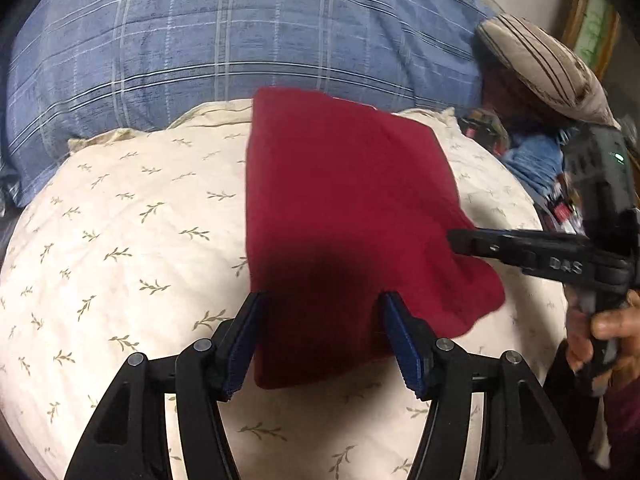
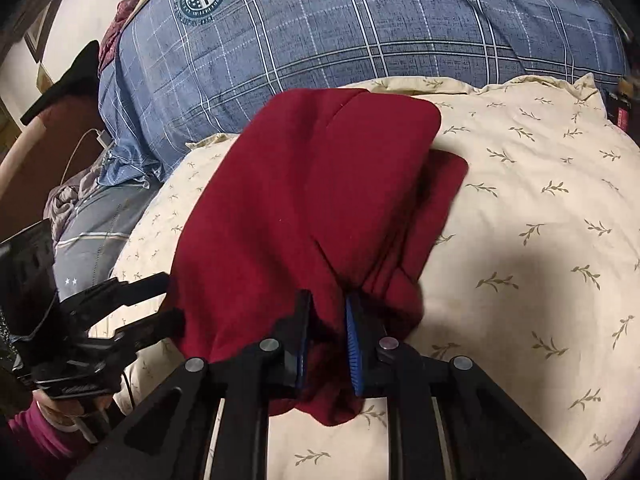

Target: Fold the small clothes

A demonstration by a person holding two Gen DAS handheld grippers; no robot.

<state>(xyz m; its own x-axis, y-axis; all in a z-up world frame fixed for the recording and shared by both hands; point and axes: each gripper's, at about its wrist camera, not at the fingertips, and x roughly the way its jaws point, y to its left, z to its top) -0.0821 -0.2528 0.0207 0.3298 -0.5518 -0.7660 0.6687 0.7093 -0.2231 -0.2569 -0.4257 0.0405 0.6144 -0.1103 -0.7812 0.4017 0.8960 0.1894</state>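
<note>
A dark red garment (image 1: 344, 208) lies folded on a cream pillow with a leaf print (image 1: 132, 240). My left gripper (image 1: 322, 300) is open, its blue pads on either side of the garment's near edge. My right gripper (image 2: 328, 304) is shut on a bunched fold of the red garment (image 2: 304, 200). In the left wrist view the right gripper (image 1: 450, 240) comes in from the right and touches the garment's right edge. In the right wrist view the left gripper (image 2: 170, 296) is at the garment's left edge.
A blue plaid pillow (image 1: 224, 40) lies behind the cream pillow (image 2: 540, 240). A striped beige cushion (image 1: 544, 64) and cluttered items sit at the far right. A white charger cable (image 2: 86, 140) and bedding lie at the left.
</note>
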